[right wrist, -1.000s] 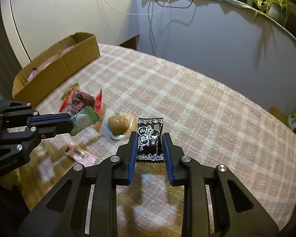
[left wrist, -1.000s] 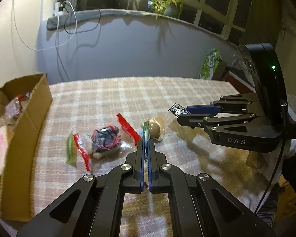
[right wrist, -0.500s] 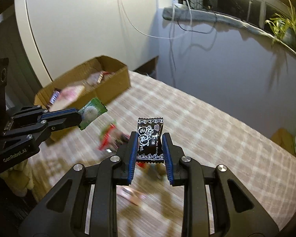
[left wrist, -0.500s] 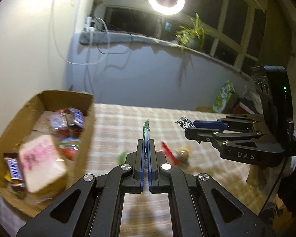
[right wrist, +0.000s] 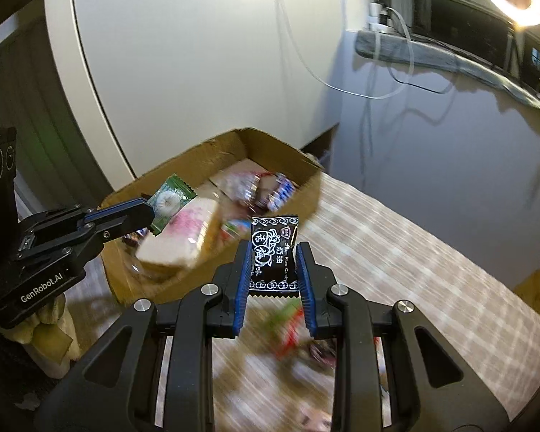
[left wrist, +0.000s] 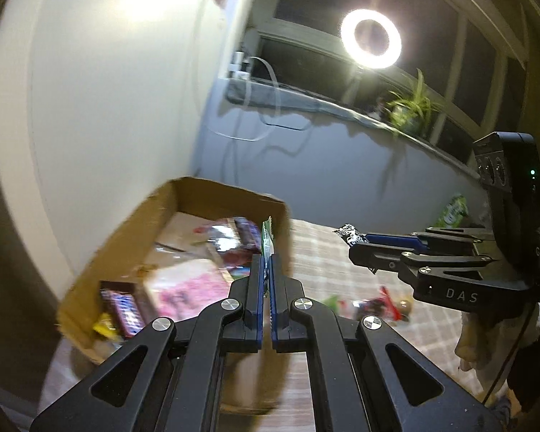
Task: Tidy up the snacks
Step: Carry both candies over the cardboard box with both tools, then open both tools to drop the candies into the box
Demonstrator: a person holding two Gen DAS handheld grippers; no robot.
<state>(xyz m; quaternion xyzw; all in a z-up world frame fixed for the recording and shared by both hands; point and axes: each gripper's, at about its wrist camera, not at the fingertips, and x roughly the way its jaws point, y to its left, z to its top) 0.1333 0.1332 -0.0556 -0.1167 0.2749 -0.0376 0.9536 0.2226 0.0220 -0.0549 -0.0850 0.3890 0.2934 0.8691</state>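
Snacks are mid-transfer toward a brown cardboard box [right wrist: 212, 151] that sits at the edge of a desk [right wrist: 414, 252] covered in a pale checked cloth. The left hand-held gripper [left wrist: 266, 280] is clamped tight on a small green-wrapped candy [right wrist: 171, 198], held edge-on so only its thin green edge shows from its own camera. The right hand-held gripper [right wrist: 274, 273] is narrowed around a black cream plum candy packet [right wrist: 273, 252], which stands upright between its blue pads [right wrist: 244, 280]. Both candies hang in the air, the green one over the box's near side, the black one just short of its wall.

Inside the box lie a pink-and-white wrapped bread or cake pack [right wrist: 183, 237], chocolate bars [left wrist: 124, 309] and other wrappers, blurred by motion. The step in hand looks like carrying the two pieces to the box. The next move calls for bringing each candy over the open top, clear of the cardboard walls, before letting go.

On the desk behind, several snacks wait: what may be a red-edged packet [left wrist: 376, 302] and a round brown sweet [left wrist: 405, 304], too smeared to name surely. A ring light [left wrist: 370, 39], a potted plant [left wrist: 412, 108] and white cables [left wrist: 266, 108] line the window ledge, well apart from the work. The two grippers travel close together, so they could crowd each other at the box.
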